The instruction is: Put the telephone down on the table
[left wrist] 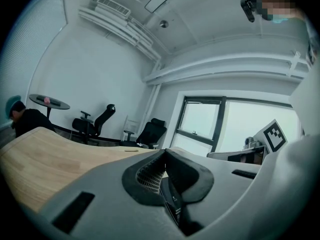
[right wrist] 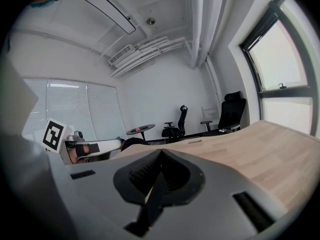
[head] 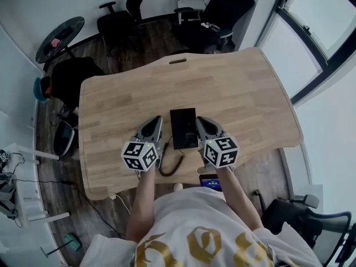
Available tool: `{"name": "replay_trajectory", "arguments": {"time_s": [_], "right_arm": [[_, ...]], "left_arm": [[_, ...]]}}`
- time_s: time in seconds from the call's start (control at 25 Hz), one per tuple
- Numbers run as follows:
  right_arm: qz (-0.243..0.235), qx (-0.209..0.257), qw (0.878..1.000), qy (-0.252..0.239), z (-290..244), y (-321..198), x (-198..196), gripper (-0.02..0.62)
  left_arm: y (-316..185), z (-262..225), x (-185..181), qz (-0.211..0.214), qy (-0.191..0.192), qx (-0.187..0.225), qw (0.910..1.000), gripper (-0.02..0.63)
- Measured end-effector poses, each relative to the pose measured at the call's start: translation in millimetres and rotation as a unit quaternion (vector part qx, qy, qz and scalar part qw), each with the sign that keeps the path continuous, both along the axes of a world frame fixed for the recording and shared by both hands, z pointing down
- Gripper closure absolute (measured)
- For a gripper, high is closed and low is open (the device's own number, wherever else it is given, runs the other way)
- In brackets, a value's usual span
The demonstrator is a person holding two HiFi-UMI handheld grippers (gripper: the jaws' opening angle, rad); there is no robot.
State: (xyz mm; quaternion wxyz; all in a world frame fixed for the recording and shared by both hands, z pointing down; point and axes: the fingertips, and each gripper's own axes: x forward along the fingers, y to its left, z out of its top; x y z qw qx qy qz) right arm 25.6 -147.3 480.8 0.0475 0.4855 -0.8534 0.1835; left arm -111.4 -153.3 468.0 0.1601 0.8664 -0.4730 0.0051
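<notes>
The black, flat, rectangular telephone [head: 183, 128] lies on the wooden table [head: 245, 93] near its front edge. Its coiled cord [head: 171, 164] trails toward me. My left gripper [head: 157, 120] hovers just left of it, with a strip of bare wood between them. My right gripper [head: 200, 120] sits close against its right side. Both point away from me. In the left gripper view the pads [left wrist: 150, 174] meet with only a thin dark strip in the seam. The right gripper view shows the same closed pads [right wrist: 137, 176]. Neither gripper visibly holds the telephone.
A small device with a lit screen [head: 210, 181] sits at the table's near edge by my right arm. A person in black [head: 67, 79] sits off the table's far left corner. Office chairs [head: 119, 15] [head: 222, 10] and a round dark table [head: 60, 38] stand behind.
</notes>
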Motion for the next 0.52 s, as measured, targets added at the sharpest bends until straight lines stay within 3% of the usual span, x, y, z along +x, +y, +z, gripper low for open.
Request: {"name": "replay_trajectory", "arguments": {"time_s": [0.52], "right_arm": [[-0.014,-0.010,0.999,-0.035,-2,-11,0,0.583]], "left_arm": [[-17,2,15,0.009,-0.005,0.004,0.9999,0.597]]}}
